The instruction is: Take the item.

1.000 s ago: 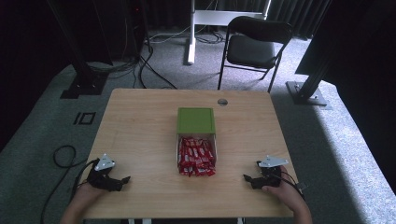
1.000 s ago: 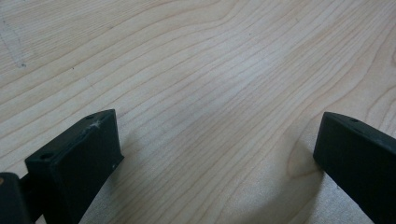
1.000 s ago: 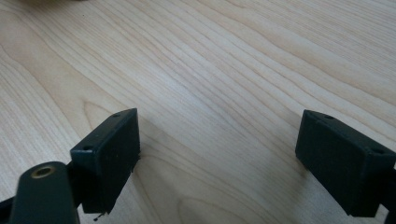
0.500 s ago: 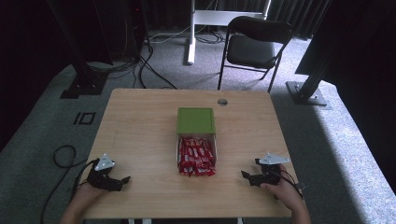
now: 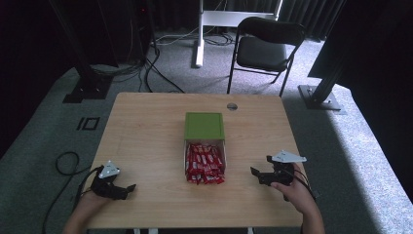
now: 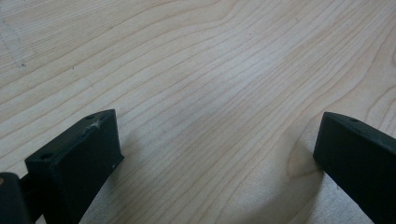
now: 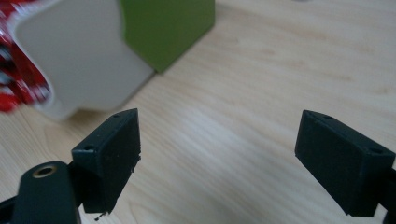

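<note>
Sitting at the middle of the wooden table (image 5: pixel 146 126), the box (image 5: pixel 205 161) holds a heap of red wrapped bars (image 5: pixel 204 163), probably sweets, though the print is too small to read. Its green lid (image 5: pixel 204 126) lies just behind the box, touching it. To the right of the box, near but apart, the right gripper (image 5: pixel 259 174) points toward it with jaws spread wide and nothing between them. Well to the left of the box, the left gripper (image 5: pixel 127 189) rests low over bare wood, jaws likewise spread and empty.
</note>
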Demonstrator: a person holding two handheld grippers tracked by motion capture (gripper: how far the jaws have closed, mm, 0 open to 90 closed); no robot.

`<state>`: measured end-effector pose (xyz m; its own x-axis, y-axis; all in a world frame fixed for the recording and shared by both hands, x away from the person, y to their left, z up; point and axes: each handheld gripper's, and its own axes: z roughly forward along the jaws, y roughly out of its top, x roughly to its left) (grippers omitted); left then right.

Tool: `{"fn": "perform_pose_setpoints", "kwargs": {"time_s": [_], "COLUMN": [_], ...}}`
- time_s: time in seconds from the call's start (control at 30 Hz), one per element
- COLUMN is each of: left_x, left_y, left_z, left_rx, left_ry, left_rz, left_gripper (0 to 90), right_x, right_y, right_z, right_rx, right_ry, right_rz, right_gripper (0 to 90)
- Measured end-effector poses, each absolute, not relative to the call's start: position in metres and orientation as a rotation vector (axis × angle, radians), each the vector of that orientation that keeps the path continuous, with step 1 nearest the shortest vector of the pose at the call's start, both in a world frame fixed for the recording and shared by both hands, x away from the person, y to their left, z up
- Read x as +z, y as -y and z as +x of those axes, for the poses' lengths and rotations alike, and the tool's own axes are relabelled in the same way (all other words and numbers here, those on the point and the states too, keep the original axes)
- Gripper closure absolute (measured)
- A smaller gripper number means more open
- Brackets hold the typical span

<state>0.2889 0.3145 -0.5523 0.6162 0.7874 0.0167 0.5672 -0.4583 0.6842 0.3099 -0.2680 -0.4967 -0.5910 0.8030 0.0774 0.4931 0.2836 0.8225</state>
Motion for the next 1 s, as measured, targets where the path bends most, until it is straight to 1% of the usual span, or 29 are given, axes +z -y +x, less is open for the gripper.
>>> {"fn": "perform_pose_setpoints", "kwargs": {"time_s": [0.4, 0.53, 0.83, 0.87, 0.93, 1.0], "left_x": [-0.552, -0.552, -0.552, -0.552, -0.552, -0.552], "left_y": [-0.314, -0.314, -0.314, -0.314, -0.314, -0.314], "left_z": [0.289, 0.289, 0.289, 0.289, 0.289, 0.289], "left_rx": [0.441, 0.44, 0.44, 0.441, 0.441, 0.44], "left_ry": [-1.059, -1.059, -1.059, -1.06, -1.06, -1.06], "left_rz": [2.193, 2.193, 2.192, 2.192, 2.192, 2.191], "left_gripper": [1.5, 1.5, 1.5, 1.5, 1.5, 1.5], "right_x": [-0.471, -0.454, -0.439, -0.438, -0.436, -0.433], "right_y": [0.254, 0.24, 0.218, 0.214, 0.211, 0.196], "right_z": [0.314, 0.313, 0.318, 0.319, 0.32, 0.323], "right_rx": [1.272, 1.316, 1.364, 1.365, 1.369, 1.388], "right_ry": [-2.153, -2.15, -2.16, -2.166, -2.173, -2.187], "right_rz": [1.149, 1.1, 1.048, 1.04, 1.03, 0.996], "right_gripper": [15.1, 15.1, 16.5, 18.3, 18.9, 20.8]}}
